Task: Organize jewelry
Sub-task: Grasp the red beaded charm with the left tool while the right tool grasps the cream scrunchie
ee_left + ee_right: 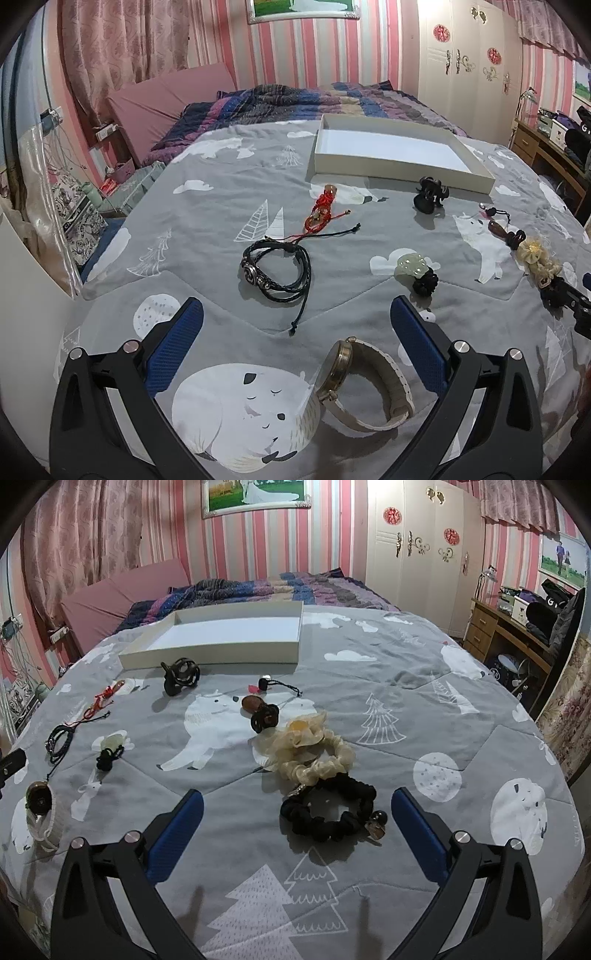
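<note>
Jewelry lies scattered on a grey bedspread. My left gripper is open over a cream-strapped watch, with a black braided bracelet and a red cord bracelet beyond. My right gripper is open around a black scrunchie, with a cream scrunchie just past it. A shallow white box stands empty at the far side; it also shows in the right wrist view. The watch shows at the left of the right wrist view.
A dark hair claw, a brown pendant on a black cord and a pale green flower clip lie between the box and grippers. A rumpled quilt lies behind the box. A wooden desk stands right.
</note>
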The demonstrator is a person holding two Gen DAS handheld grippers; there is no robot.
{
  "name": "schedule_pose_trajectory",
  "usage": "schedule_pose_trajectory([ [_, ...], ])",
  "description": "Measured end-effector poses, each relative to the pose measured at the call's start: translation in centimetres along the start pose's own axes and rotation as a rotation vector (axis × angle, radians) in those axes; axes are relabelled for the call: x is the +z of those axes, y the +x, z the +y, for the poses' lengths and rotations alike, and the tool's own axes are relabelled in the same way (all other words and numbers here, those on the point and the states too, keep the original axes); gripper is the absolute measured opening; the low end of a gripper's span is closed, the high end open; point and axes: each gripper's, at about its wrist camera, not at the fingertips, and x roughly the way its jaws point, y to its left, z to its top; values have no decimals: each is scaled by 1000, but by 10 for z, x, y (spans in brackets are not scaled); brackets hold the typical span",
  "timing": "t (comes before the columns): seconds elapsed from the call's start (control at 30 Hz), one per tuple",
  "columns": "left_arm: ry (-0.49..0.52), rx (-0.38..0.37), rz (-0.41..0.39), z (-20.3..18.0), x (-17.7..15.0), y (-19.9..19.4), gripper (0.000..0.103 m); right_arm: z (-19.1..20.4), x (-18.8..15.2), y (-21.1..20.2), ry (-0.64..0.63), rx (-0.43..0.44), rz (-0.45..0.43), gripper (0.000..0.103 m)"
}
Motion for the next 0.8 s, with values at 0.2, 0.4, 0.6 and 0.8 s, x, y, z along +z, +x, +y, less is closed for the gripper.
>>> schedule_pose_trajectory([
  [0.2, -1, -4, 20, 2, 6, 10, 100, 3, 4, 10, -14, -15, 17, 101],
  [0.4, 11, -11, 27, 3, 19, 22, 100, 4, 14, 19, -21, -21, 28, 101],
  [0.6, 44, -10, 33, 0, 40, 34, 100, 1, 26, 26, -32, -57, 31, 101],
  [0.8, 71, -17, 53, -2, 64, 53, 100, -7, 41, 36, -26, -92, 36, 101],
])
